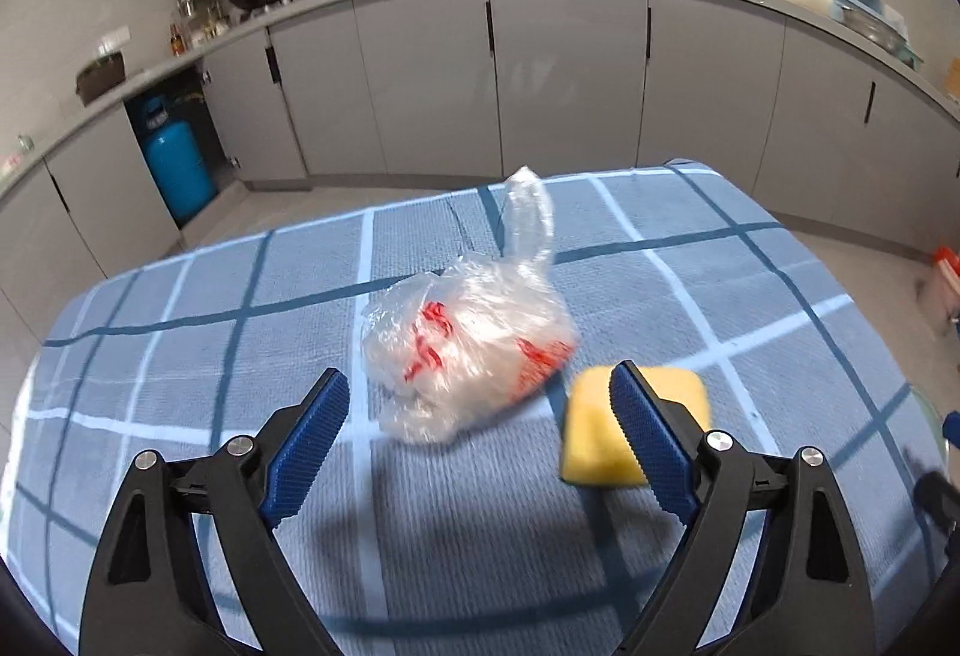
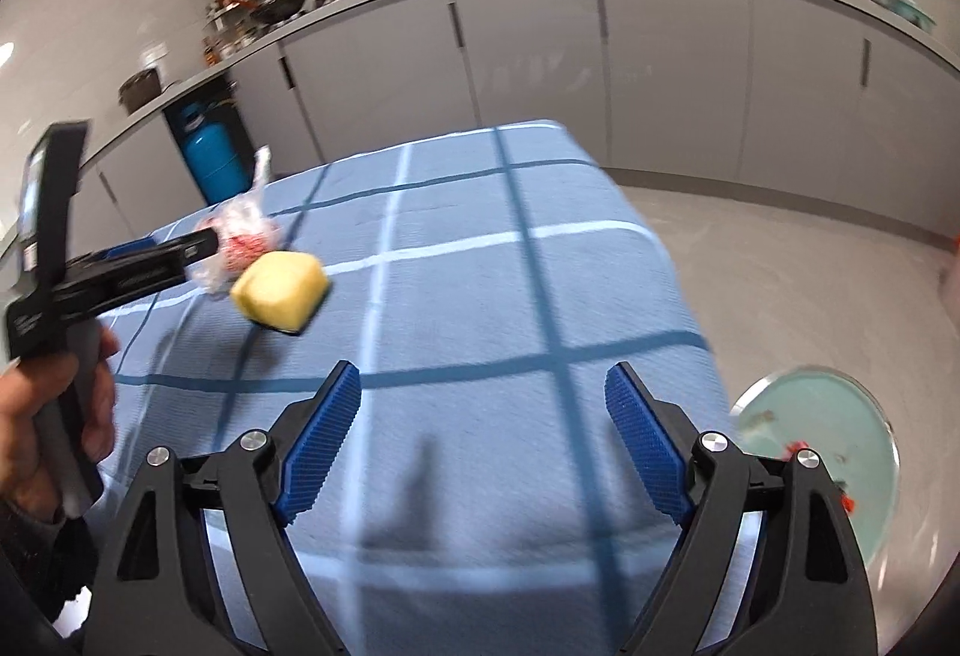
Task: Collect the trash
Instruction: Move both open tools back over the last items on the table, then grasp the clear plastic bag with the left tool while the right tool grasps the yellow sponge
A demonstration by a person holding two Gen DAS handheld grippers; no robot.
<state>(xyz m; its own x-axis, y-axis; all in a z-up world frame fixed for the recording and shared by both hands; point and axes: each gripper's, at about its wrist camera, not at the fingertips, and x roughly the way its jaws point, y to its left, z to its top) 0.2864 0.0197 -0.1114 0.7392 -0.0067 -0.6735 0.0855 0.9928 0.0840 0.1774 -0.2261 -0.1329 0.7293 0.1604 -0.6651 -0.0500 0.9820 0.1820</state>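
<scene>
A crumpled clear plastic bag (image 1: 468, 350) with red print lies on the blue checked tablecloth (image 1: 210, 296). My left gripper (image 1: 480, 377) is open, and the bag sits just ahead of its fingertips, not gripped. A yellow sponge (image 1: 591, 452) lies to the bag's right, partly covered by the right-hand finger (image 1: 651, 446). In the right wrist view my right gripper (image 2: 483, 374) is open over bare cloth with nothing between its fingers. There the bag (image 2: 243, 230) and sponge (image 2: 279, 293) lie at the far left, beside the left gripper (image 2: 180, 254), which a hand (image 2: 48, 416) holds.
A round bin (image 2: 822, 452) with a pale green inside and bits of trash stands on the floor by the table's right edge. Grey kitchen cabinets (image 1: 570, 74) run behind the table. A blue gas cylinder (image 1: 177, 164) stands at the left.
</scene>
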